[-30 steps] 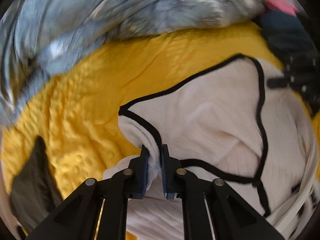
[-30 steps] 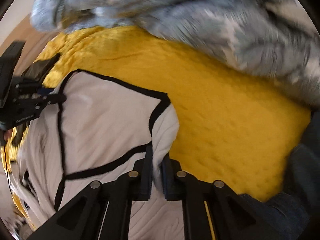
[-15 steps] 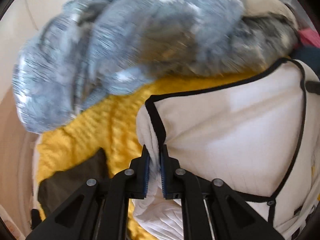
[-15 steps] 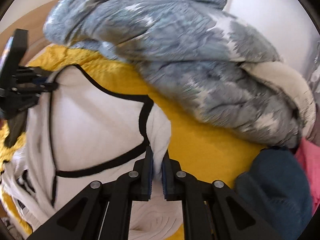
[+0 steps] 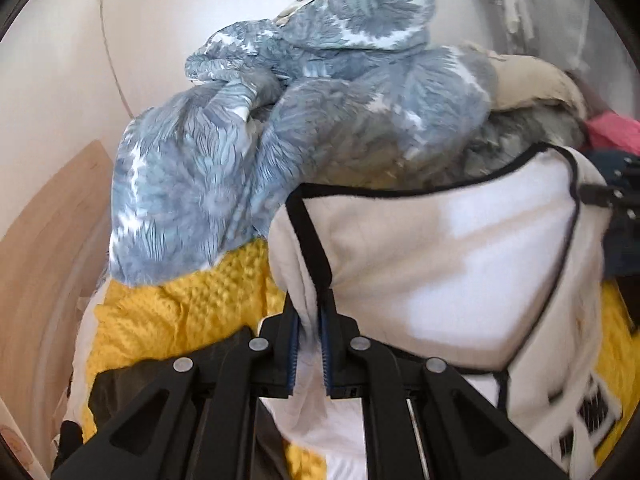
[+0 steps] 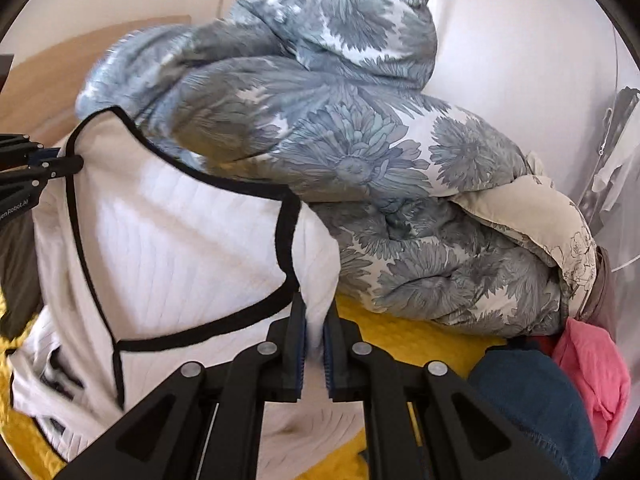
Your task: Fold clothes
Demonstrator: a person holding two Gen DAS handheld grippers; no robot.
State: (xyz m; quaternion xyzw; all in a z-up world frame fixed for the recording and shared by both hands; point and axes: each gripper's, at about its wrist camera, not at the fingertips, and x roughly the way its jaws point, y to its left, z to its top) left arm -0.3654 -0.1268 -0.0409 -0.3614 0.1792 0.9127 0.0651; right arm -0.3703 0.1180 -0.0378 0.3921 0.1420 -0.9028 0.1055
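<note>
Since a second ago, left claw (image 5: 308, 314) and right claw (image 6: 316, 326), each pinching a shoulder of the white black-trimmed garment (image 5: 440, 264), have lifted it off the yellow bedspread (image 5: 192, 304); floral duvet (image 6: 340, 152), white wall (image 6: 520, 40) behind.

Ribbed white top (image 6: 168, 248), soft cloth; yellow blanket (image 5: 188, 312) seemingly nubbly.

The garment (image 5: 440, 248) hangs between both grippers, above the bedspread (image 5: 168, 312), with the quilt (image 6: 340, 140) heaped behind.
</note>
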